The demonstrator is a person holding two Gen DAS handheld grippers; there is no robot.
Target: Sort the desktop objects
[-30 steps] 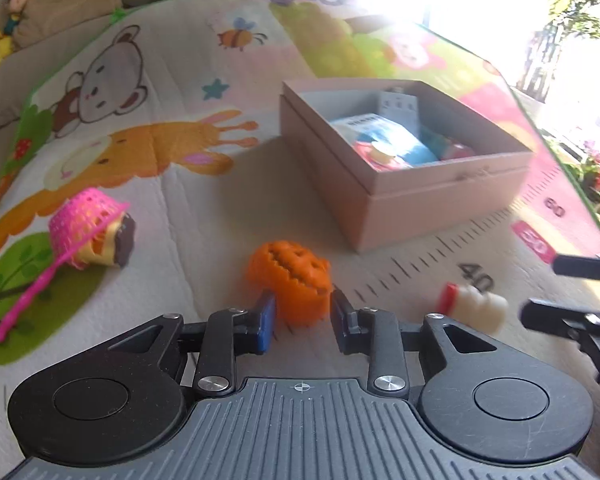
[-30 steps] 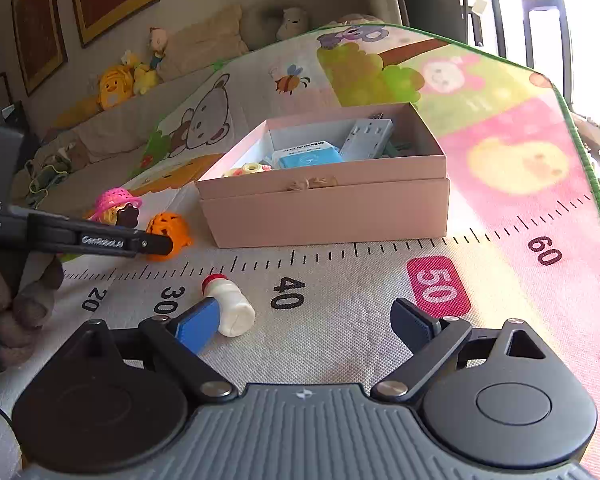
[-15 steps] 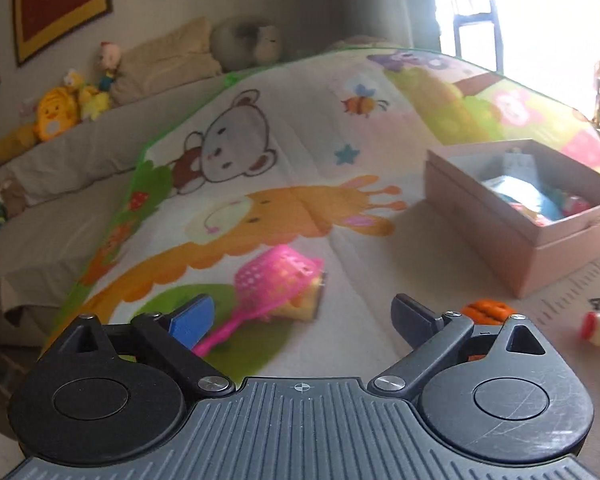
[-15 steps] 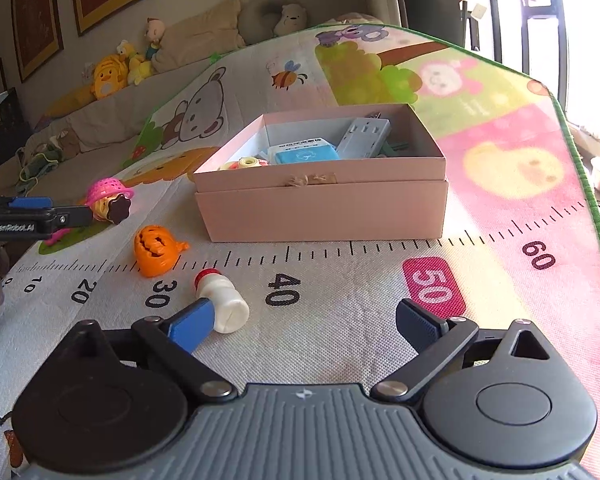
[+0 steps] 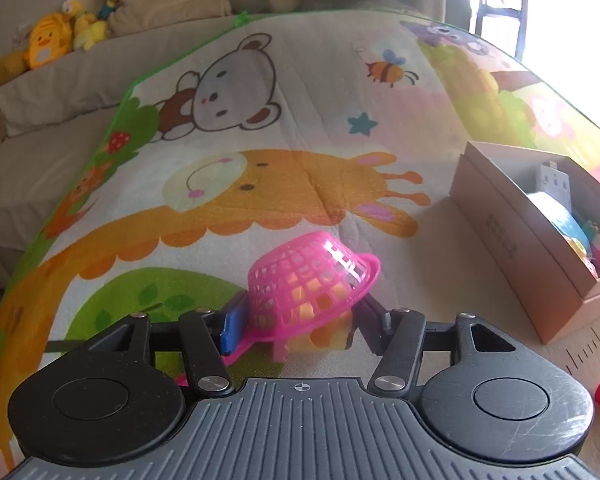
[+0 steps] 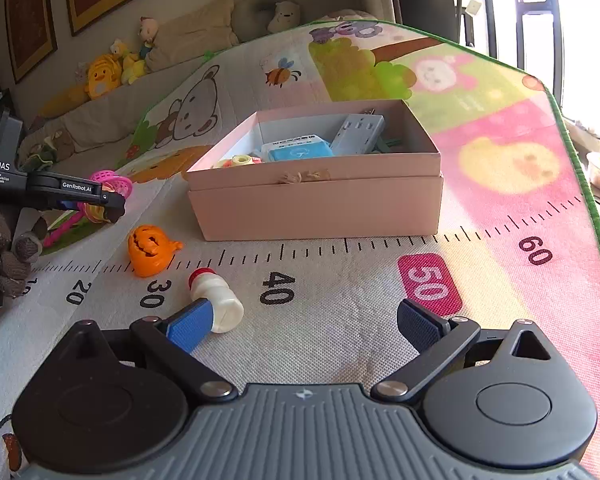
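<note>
The left tool (image 5: 300, 320) has its 2 fingers on either side of a pink mesh sieve (image 5: 312, 286) lying bowl-up over a yellowish toy (image 5: 328, 336); whether it is gripping the sieve or only bracketing it cannot be told. The sieve's handle runs back under the tool. They lie on a cartoon play mat (image 5: 260, 184) printed with a bear and a giraffe.

The right tool (image 6: 304, 324) is spread wide and holds nothing. A small white bottle with a red cap (image 6: 216, 298) lies on its side just beside the tip of its left finger, near the printed 30 and 40 of the mat's ruler. An orange pumpkin toy (image 6: 150, 250) sits farther left. Beyond them stands an open pink box (image 6: 320, 204) with several items inside, among them a blue-and-white pack (image 6: 296, 150) and a grey adapter (image 6: 358, 134).
</note>
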